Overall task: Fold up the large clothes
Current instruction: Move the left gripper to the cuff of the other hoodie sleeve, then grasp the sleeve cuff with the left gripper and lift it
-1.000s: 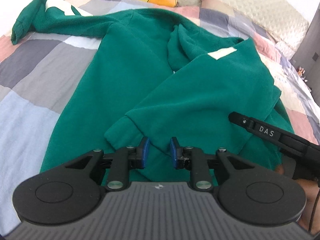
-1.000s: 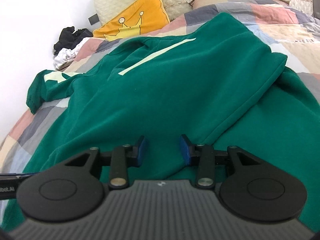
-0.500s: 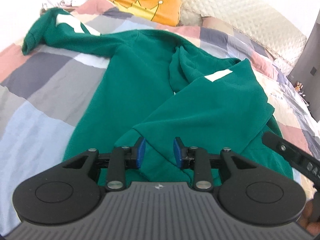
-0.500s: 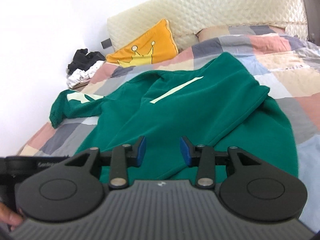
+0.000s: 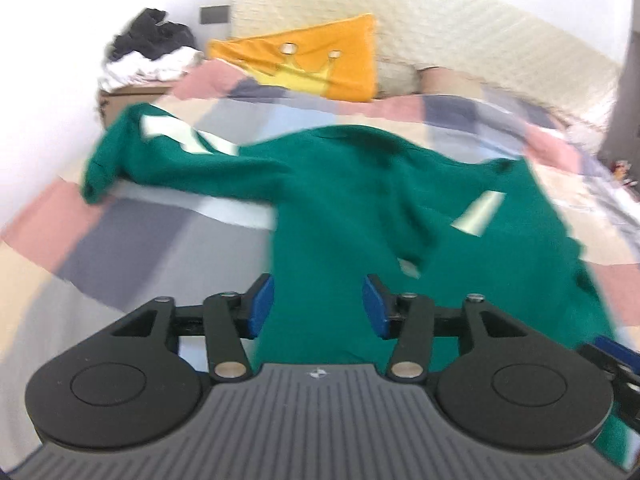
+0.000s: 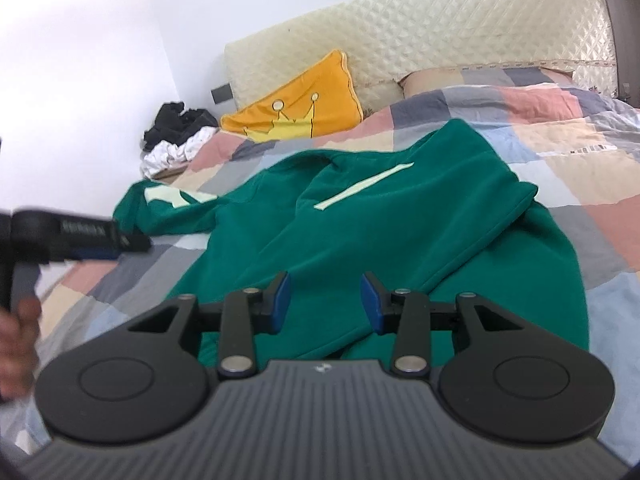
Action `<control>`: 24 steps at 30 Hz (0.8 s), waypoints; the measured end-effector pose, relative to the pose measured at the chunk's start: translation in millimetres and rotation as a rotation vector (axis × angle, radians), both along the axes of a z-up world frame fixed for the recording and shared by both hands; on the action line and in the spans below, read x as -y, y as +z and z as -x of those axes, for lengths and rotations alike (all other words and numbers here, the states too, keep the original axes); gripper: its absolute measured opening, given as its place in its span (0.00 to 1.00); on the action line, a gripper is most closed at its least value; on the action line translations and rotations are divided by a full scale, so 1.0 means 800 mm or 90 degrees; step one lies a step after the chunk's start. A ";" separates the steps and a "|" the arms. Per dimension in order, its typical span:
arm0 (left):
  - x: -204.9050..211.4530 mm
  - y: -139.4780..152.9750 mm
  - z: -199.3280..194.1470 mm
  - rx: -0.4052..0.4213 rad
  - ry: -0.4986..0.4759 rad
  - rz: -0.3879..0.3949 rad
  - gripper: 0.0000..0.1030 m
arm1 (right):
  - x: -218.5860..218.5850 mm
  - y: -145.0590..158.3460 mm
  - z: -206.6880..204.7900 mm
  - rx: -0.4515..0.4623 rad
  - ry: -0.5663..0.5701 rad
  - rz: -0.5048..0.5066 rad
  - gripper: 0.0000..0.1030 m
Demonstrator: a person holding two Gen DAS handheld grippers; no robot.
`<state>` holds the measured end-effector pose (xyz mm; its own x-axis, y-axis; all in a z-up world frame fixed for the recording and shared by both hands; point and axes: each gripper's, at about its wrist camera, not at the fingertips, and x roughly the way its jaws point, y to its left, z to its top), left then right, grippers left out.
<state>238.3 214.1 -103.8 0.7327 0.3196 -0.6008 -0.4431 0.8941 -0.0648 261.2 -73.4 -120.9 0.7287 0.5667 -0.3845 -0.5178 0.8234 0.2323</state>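
Writing: white lettering runs along the side of the left gripper [image 6: 100,240] as the right wrist view shows it, too blurred to read; no other text can be made out.
Sweatshirt: a large green sweatshirt [image 6: 360,240] lies spread on the bed, hem nearest the cameras; one sleeve [image 5: 168,160] stretches out to the left edge, the other is folded across the body.
Markings: pale cream stripes sit on the outstretched sleeve and on the folded sleeve [image 6: 364,190]; they are plain bands, not letters.
Fabric: soft, thick, matt knit with ribbed cuffs and rolling creases.
Left gripper: its jaws have just been opening and now stand well apart above the hem, blue pads [image 5: 262,306] bare, nothing between them but air.
Right gripper: the right gripper [image 6: 324,306] hangs over the lower body of the garment, jaws partly apart, gripping nothing.
Hand: a person's hand [image 6: 16,344] grips the left tool's handle at the left edge of the right wrist view.
Quilt: a patchwork quilt [image 6: 560,152] in pink, grey, pale blue and beige squares, lightly wrinkled.
Pillow: an orange pillow [image 6: 304,104] with a yellow crown drawing leans on the headboard.
Headboard: cream, padded, diamond-stitched headboard [image 6: 460,32].
Clothes pile: black and white clothes [image 6: 176,136] heaped beside the bed by the wall.
Left wrist view: smeared by motion.
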 end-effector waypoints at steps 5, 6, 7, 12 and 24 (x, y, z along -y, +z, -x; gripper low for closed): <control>-0.121 -0.020 -0.023 -0.063 0.097 0.023 0.62 | -0.019 -0.007 -0.010 0.023 -0.005 0.025 0.42; -0.145 -0.026 -0.026 -0.074 0.122 0.031 0.62 | -0.021 -0.008 -0.011 0.021 0.000 0.025 0.42; -0.169 -0.032 -0.028 -0.082 0.138 0.029 0.62 | -0.025 -0.009 -0.015 0.016 0.005 0.021 0.42; -0.268 -0.062 -0.046 -0.132 0.188 -0.039 0.62 | -0.029 -0.015 -0.029 -0.031 -0.002 -0.020 0.42; -0.424 -0.081 -0.104 -0.114 0.226 -0.140 0.71 | -0.043 -0.036 -0.074 -0.078 -0.095 0.007 0.42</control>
